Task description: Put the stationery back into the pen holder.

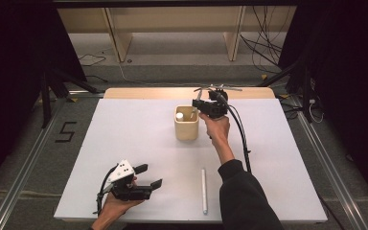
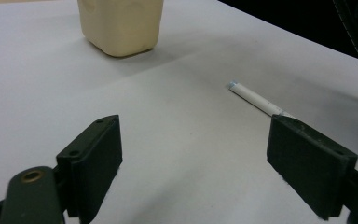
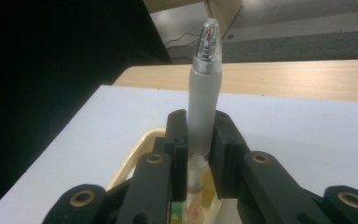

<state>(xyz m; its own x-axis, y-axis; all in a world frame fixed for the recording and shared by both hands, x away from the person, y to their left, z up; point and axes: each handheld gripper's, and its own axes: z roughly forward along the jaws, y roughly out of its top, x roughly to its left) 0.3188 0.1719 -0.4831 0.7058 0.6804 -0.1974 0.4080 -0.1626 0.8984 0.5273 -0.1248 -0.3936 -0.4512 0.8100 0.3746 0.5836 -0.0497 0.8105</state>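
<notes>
Right gripper (image 3: 200, 135) is clamping a frosted pen (image 3: 205, 98) upright over the beige cup (image 1: 186, 127) at the table's far middle; its own camera is showing the pen's clear tip. Left gripper (image 2: 196, 163), near left, is gaping wide with nothing between its jaws, facing a white pen (image 2: 256, 99) lying flat.

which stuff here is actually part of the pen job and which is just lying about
In the job:
- frosted pen clamped in the right gripper, above the cup
- cream cup, a white-capped item already inside
- white pen lying on the table
- left gripper, open, near that pen

Lying about:
- cables on the floor
- wooden shelving
</notes>
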